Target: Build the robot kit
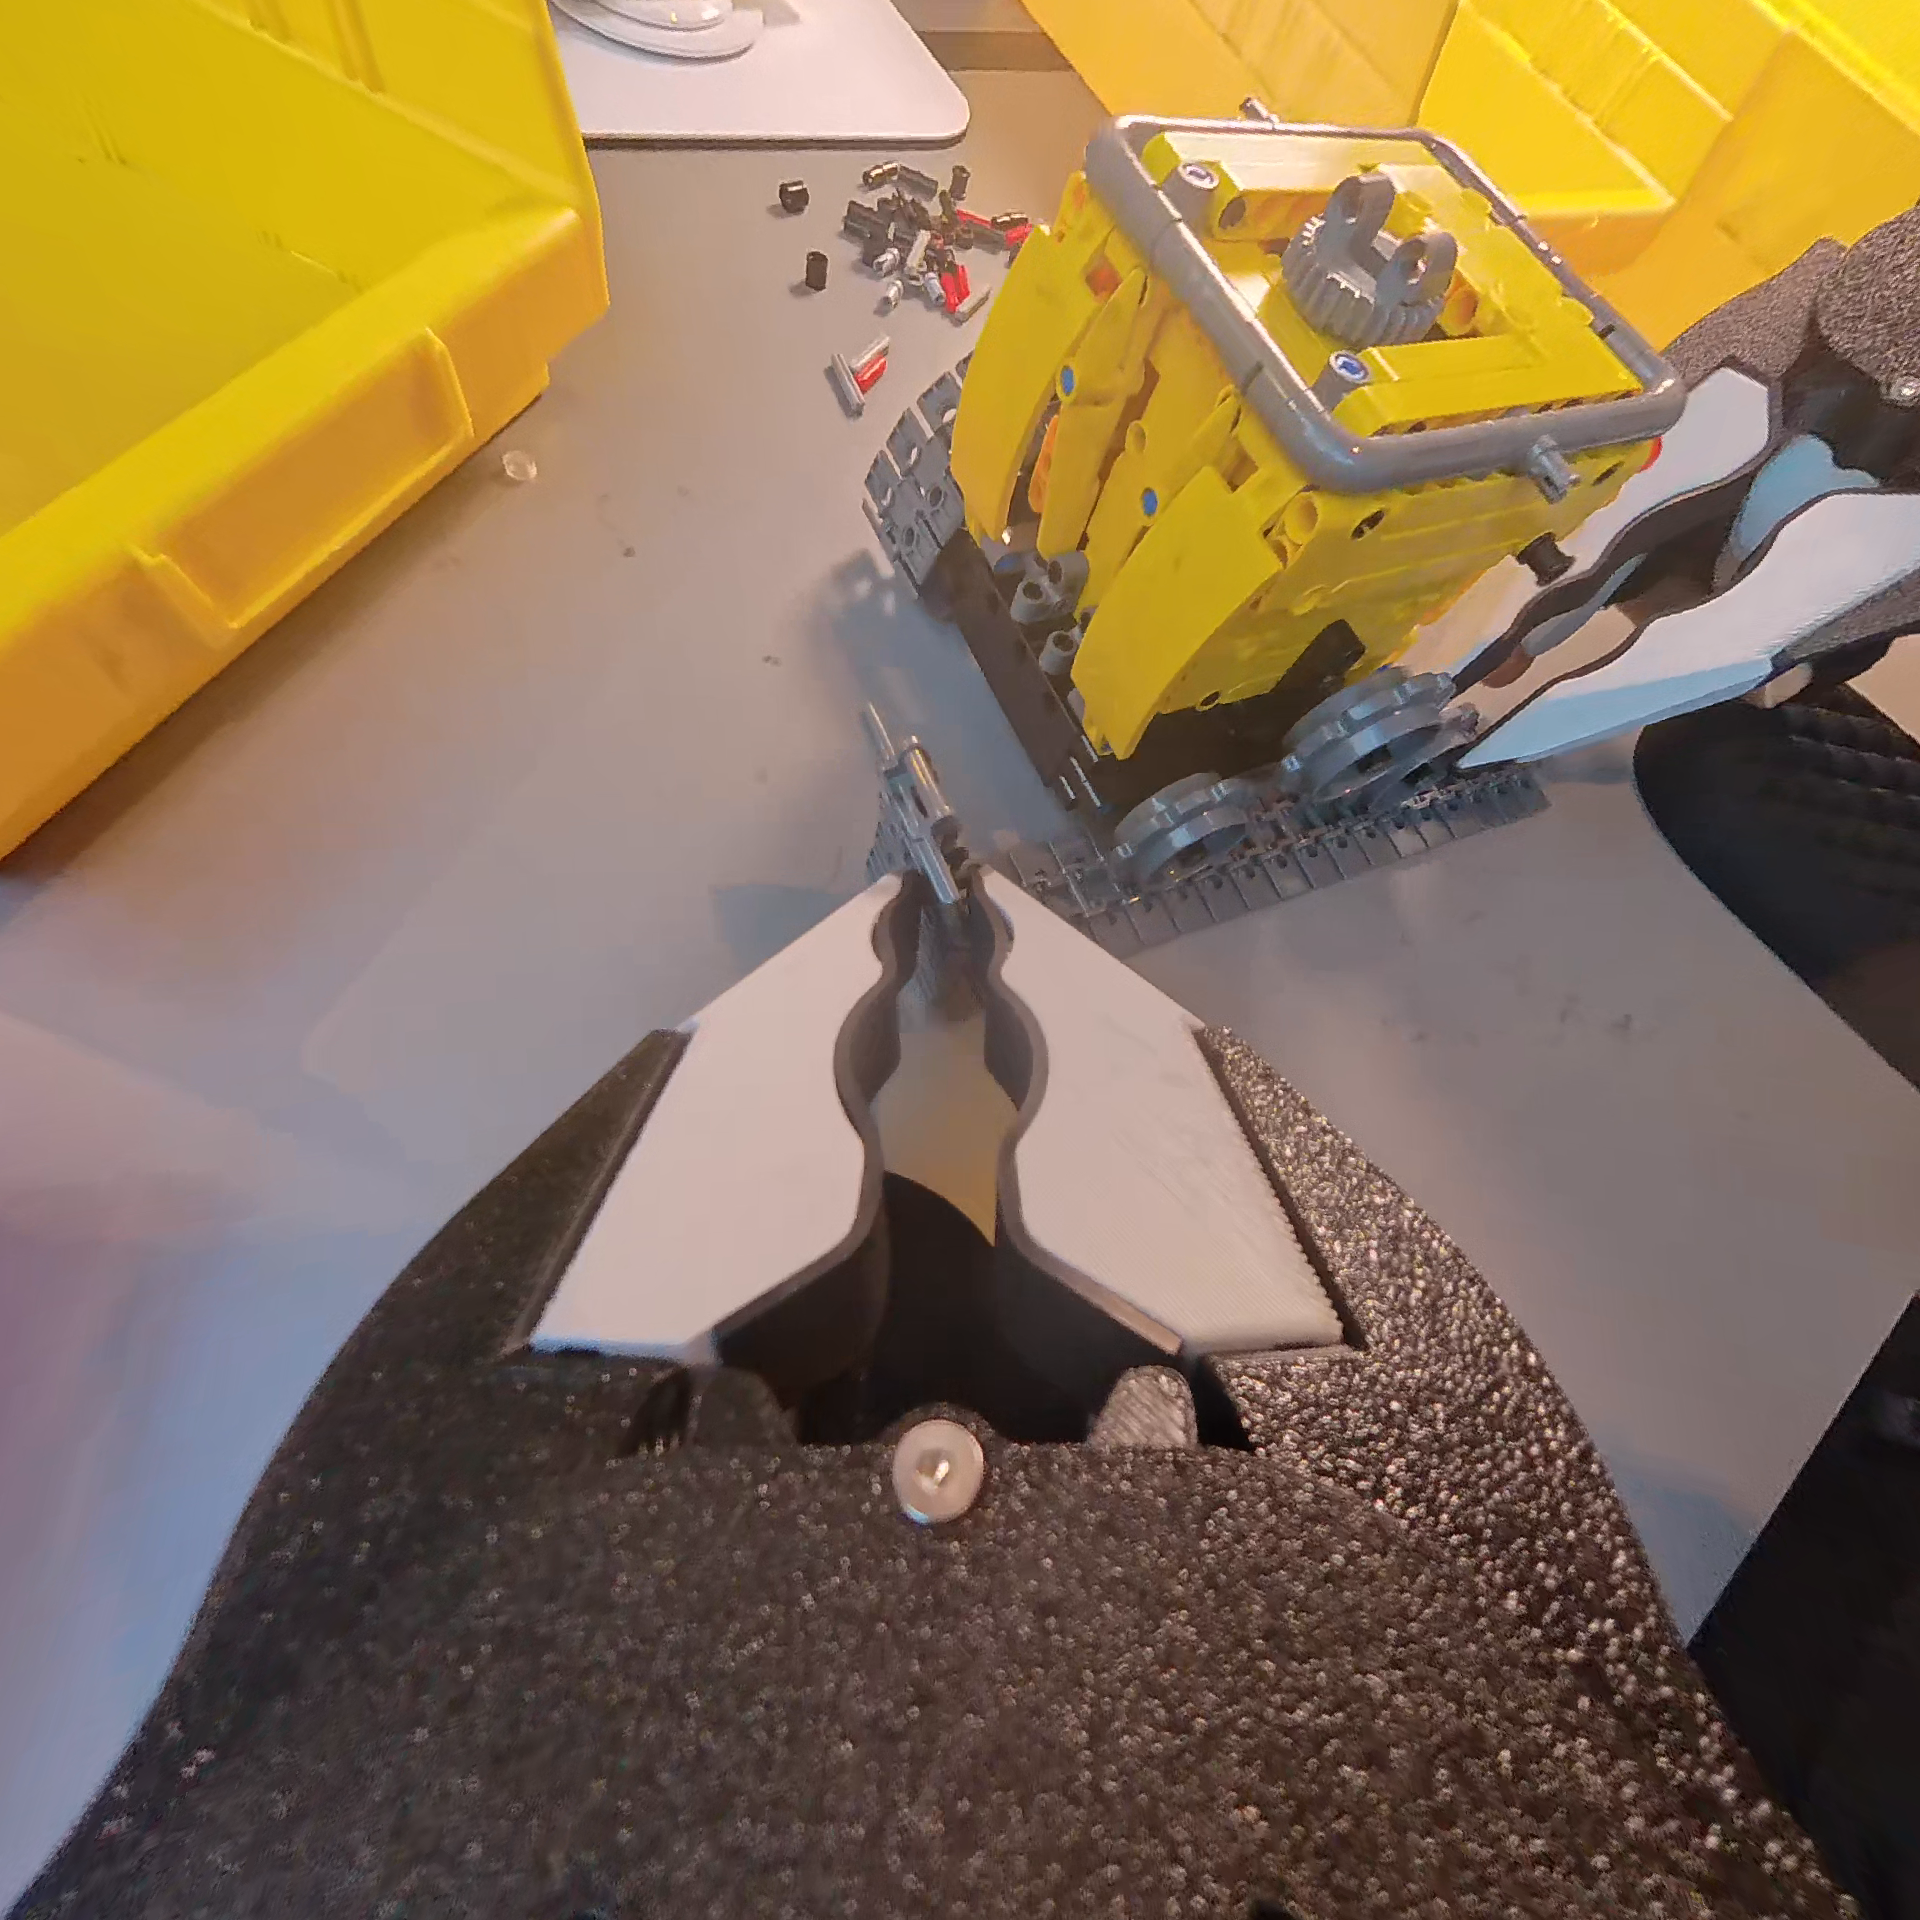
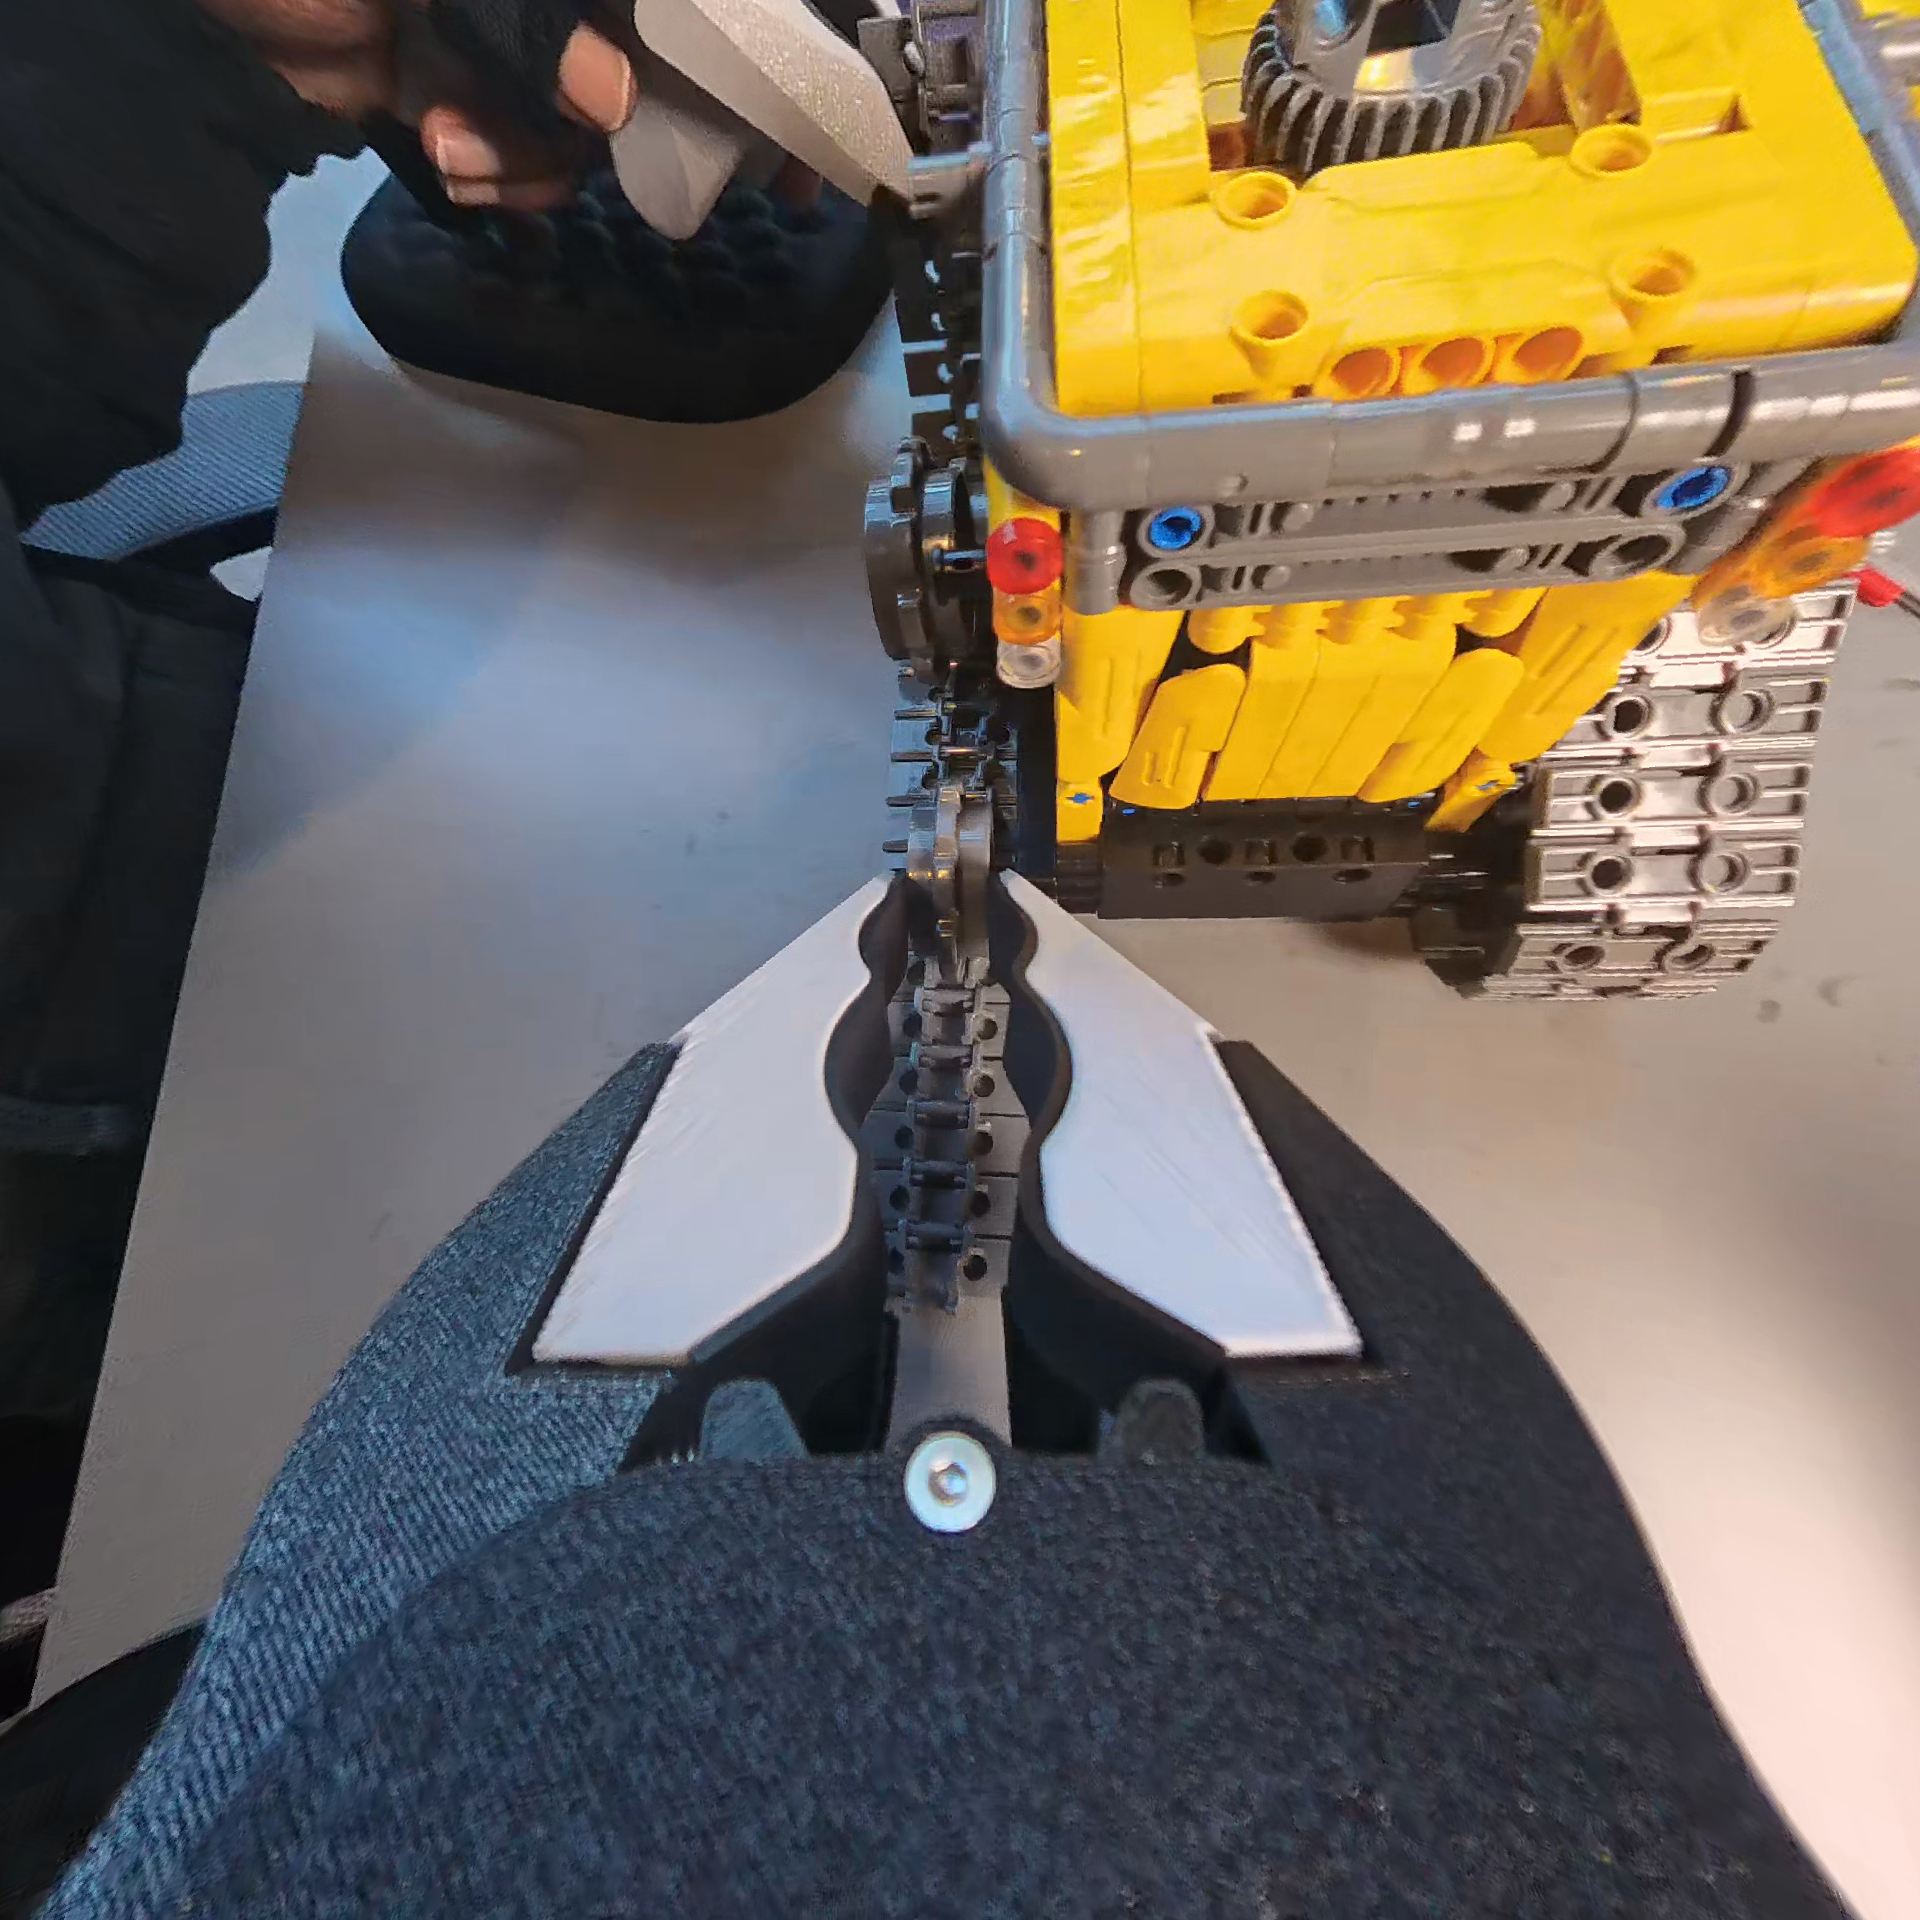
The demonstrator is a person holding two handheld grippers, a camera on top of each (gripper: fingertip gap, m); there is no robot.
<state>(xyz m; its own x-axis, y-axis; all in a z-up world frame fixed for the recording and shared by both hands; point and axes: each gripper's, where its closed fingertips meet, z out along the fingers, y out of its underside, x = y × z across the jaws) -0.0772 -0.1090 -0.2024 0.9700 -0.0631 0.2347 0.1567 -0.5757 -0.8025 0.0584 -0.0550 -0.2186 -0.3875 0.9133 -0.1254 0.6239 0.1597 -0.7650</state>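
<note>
A yellow brick-built tracked vehicle (image 1: 1247,468) stands on the grey table. A dark grey track chain (image 1: 1299,831) lies under its two grey wheels on the near side. My left gripper (image 1: 943,883) is shut on one end of this track and holds it slightly raised. My right gripper (image 2: 951,883) is shut on the other end of the track (image 2: 940,1143), beside a grey sprocket wheel (image 2: 951,842). The track runs back between its fingers. The right gripper also shows in the left wrist view (image 1: 1465,686). The left gripper (image 2: 894,177) shows at the top of the right wrist view, held by a gloved hand.
A large yellow bin (image 1: 260,364) stands at the left, with more yellow bins (image 1: 1662,125) behind the vehicle. Several small loose pins (image 1: 914,249) lie behind it. A second track (image 2: 1662,831) is fitted on the vehicle's far side. The table edge (image 2: 208,831) runs along the left.
</note>
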